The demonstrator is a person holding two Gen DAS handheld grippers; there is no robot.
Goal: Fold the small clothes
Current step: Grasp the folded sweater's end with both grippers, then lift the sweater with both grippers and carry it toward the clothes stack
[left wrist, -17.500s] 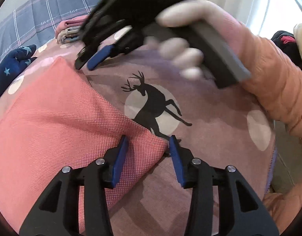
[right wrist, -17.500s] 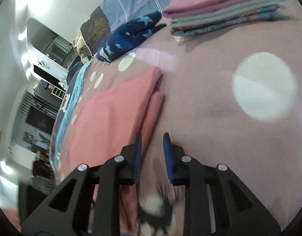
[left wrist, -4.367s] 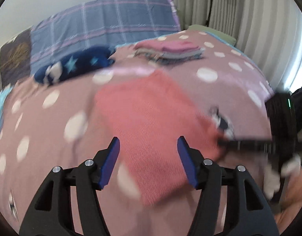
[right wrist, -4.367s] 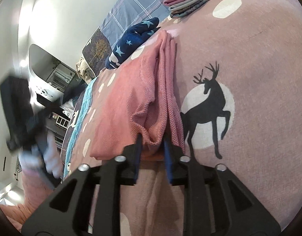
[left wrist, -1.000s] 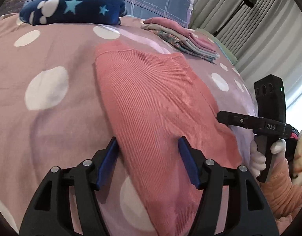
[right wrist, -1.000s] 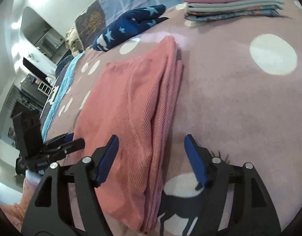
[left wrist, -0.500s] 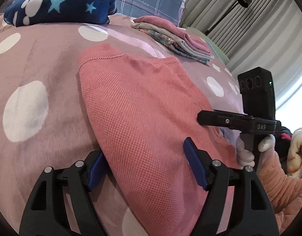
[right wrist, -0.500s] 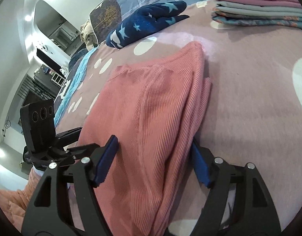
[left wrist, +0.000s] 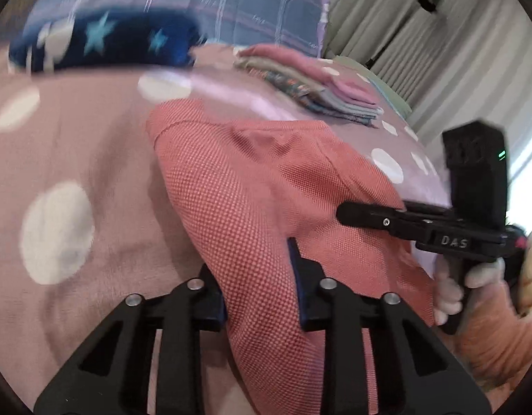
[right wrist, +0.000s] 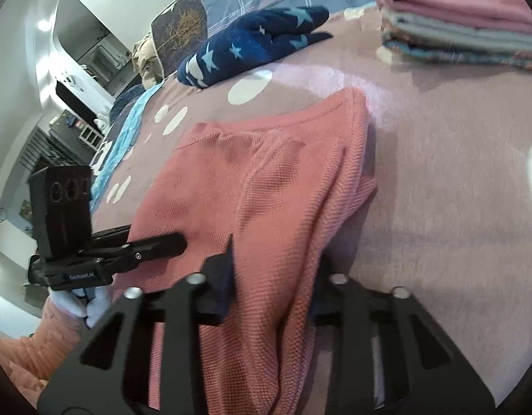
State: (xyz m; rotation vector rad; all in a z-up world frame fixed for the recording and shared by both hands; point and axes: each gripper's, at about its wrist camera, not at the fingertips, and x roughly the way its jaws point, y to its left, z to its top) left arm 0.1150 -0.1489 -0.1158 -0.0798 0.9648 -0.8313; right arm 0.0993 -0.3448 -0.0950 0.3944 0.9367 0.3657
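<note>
A coral-pink knit garment [left wrist: 252, 186] lies folded lengthwise on the dotted mauve bedspread; it also shows in the right wrist view [right wrist: 266, 200]. My left gripper [left wrist: 259, 287] is shut on the garment's near left edge, with bunched cloth between the fingers. My right gripper [right wrist: 272, 276] is shut on the near right edge, the folded layers pinched between its fingers. Each gripper shows in the other's view: the right one [left wrist: 342, 212] from the left wrist, the left one [right wrist: 179, 240] from the right wrist.
A stack of folded clothes [left wrist: 310, 83] sits at the far side of the bed, also in the right wrist view [right wrist: 466, 27]. A navy star-patterned item [left wrist: 103, 45] lies by the plaid pillow [left wrist: 196, 0]. Curtains [left wrist: 439, 52] hang at right.
Both grippers have closed from wide open onto the garment's near edge. The cloth now bunches up between the fingers, and the near end looks slightly raised.
</note>
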